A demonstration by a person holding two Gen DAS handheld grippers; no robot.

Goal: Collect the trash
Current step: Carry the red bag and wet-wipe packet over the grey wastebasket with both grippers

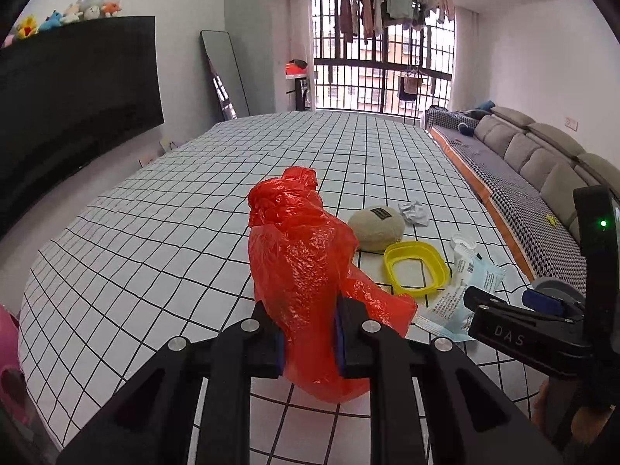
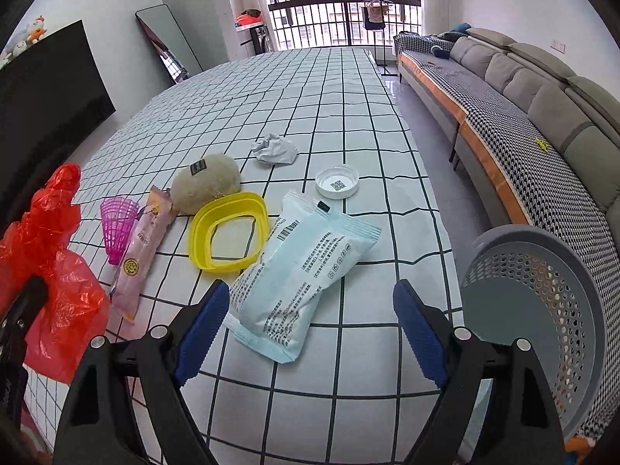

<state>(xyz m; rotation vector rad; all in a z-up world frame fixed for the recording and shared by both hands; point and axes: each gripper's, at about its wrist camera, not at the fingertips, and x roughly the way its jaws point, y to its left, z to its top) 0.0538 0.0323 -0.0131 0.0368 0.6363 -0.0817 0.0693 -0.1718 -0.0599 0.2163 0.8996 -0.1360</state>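
My left gripper [image 1: 310,339] is shut on a crumpled red plastic bag [image 1: 306,255], which stands up between its blue pads above the checked tablecloth. The same red bag [image 2: 50,255] shows at the left edge of the right wrist view. My right gripper [image 2: 308,306] is open, its blue pads wide apart on either side of the near end of a pale blue wet-wipe packet [image 2: 306,271] lying on the table, without touching it. In the left wrist view the right gripper [image 1: 500,310] sits low at the right, over the blue packet [image 1: 461,294].
On the checked table [image 2: 310,97] lie a yellow plastic ring [image 2: 228,230], a beige fuzzy pouch [image 2: 205,184], a pink wrapper [image 2: 141,252], a magenta shuttlecock [image 2: 116,228], crumpled paper [image 2: 273,149] and a white lid [image 2: 336,181]. A grey perforated basket [image 2: 542,310] stands at the right edge. A sofa [image 2: 542,89] runs along the right.
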